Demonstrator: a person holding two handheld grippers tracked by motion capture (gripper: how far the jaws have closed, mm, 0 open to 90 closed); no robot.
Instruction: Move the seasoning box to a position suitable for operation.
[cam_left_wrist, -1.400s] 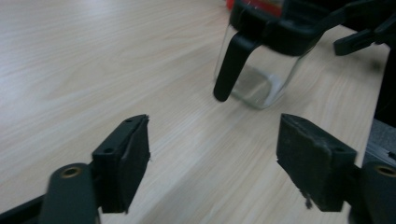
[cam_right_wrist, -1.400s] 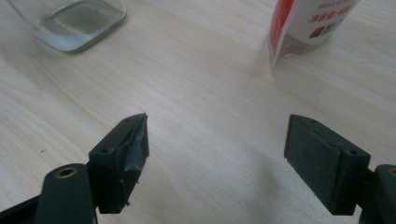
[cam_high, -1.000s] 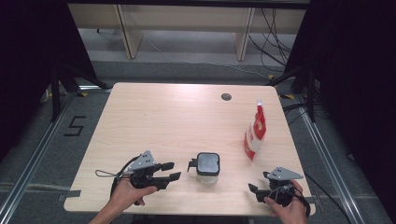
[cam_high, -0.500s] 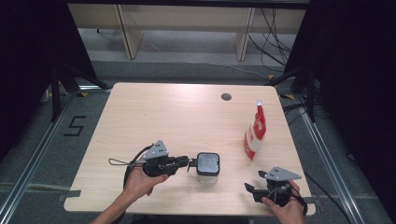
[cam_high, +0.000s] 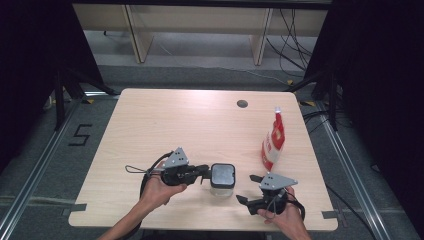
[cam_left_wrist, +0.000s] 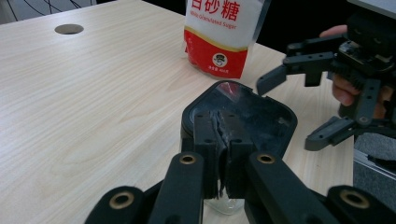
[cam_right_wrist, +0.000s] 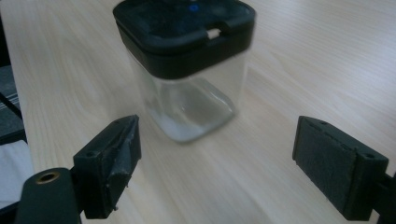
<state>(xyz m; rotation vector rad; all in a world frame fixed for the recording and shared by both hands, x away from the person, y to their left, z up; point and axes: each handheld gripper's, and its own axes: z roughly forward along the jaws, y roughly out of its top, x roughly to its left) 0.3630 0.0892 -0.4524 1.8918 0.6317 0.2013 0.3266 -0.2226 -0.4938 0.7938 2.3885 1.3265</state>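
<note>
Your left hand-held gripper (cam_high: 204, 172) sits pinched together at the black lid edge of the clear square jar (cam_high: 222, 179), lower centre; next, bring your wide-apart right hand-held gripper (cam_high: 246, 201) in to steady it.

Even overhead light, dark surround, soft close-ups.
High view: table (cam_high: 165, 125) evenly lit from above, faint shadows, floor edges falling to black; small glare spot on top of the sugar bag (cam_high: 273, 142). Left gripper view: near jaws soft, bag print readable. Right gripper view: jar (cam_right_wrist: 187, 65) slightly blurred, sheen on its lid (cam_right_wrist: 184, 21), foreground jaws softer, wood grain smeared at the edges.
</note>
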